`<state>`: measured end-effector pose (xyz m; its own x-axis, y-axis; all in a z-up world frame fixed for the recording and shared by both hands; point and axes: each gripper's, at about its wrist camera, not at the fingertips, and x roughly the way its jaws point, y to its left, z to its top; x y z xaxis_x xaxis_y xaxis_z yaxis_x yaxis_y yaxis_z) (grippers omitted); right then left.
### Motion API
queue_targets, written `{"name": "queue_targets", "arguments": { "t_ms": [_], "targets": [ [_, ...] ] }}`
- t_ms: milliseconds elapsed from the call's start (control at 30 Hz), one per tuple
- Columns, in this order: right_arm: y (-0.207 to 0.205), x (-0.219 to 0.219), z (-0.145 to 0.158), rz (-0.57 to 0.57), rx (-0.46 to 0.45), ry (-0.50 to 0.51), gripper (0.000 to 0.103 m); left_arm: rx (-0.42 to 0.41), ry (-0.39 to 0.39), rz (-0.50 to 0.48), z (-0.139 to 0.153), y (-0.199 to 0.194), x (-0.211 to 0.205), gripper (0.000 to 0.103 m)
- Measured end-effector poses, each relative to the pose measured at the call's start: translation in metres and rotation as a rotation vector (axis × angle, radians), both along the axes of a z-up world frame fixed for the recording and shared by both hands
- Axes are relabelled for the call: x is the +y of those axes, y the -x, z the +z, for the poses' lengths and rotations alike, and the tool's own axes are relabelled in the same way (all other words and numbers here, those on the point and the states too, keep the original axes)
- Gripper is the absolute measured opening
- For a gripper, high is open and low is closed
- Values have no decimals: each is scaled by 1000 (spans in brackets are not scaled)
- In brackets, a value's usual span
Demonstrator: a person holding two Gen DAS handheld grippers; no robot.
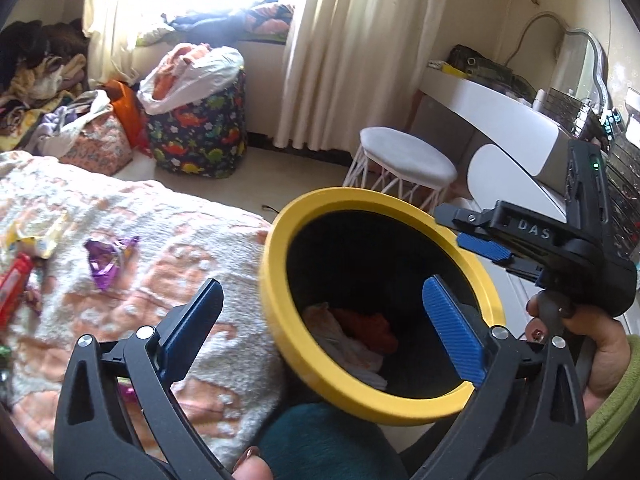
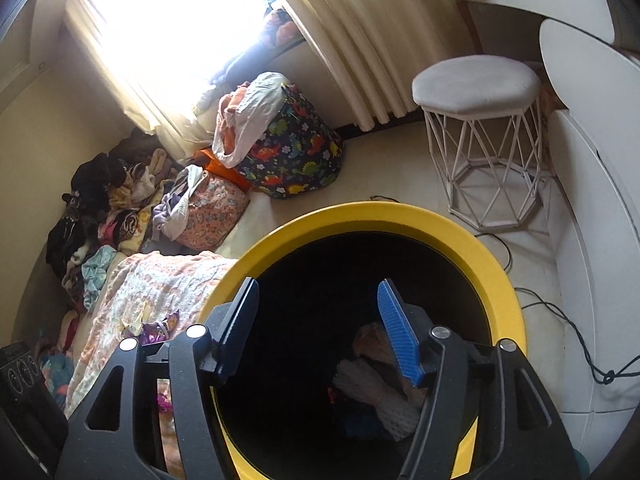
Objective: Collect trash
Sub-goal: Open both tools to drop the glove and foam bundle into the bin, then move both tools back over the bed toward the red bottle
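Observation:
A black bin with a yellow rim (image 1: pixel 280 320) (image 2: pixel 496 272) sits tilted beside the bed, with crumpled paper and wrappers (image 1: pixel 352 332) (image 2: pixel 380 392) at its bottom. My left gripper (image 1: pixel 326 316) is open wide: one finger is over the blanket, the other over the bin's mouth, and nothing is between them. My right gripper (image 2: pixel 318 320) (image 1: pixel 466 234) hangs open over the bin's mouth with empty jaws. On the blanket lie a purple wrapper (image 1: pixel 110 258) (image 2: pixel 160 330), a yellow wrapper (image 1: pixel 36 240) and a red wrapper (image 1: pixel 14 288).
The bed has a peach and white blanket (image 1: pixel 160 216). Past it stand a dinosaur-print basket (image 1: pixel 200 136), bags and a clothes pile (image 2: pixel 100 208). A white stool (image 2: pixel 480 140) and a white dressing table (image 1: pixel 500 120) stand at the right. Cables (image 2: pixel 560 312) lie on the floor.

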<state>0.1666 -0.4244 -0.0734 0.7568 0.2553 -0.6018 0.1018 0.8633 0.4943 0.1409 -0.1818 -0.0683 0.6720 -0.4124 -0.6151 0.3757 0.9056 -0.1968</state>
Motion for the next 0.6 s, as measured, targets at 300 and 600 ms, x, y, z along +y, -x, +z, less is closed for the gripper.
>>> {"name": "queue_targets", "arguments": {
  "t_ms": [300, 600],
  "targets": [
    [4, 27, 19, 47, -71, 65, 65, -54, -5, 76, 14, 7, 30, 92],
    [11, 62, 35, 111, -139, 110, 65, -81, 26, 156, 24, 13, 62, 92]
  ]
}}
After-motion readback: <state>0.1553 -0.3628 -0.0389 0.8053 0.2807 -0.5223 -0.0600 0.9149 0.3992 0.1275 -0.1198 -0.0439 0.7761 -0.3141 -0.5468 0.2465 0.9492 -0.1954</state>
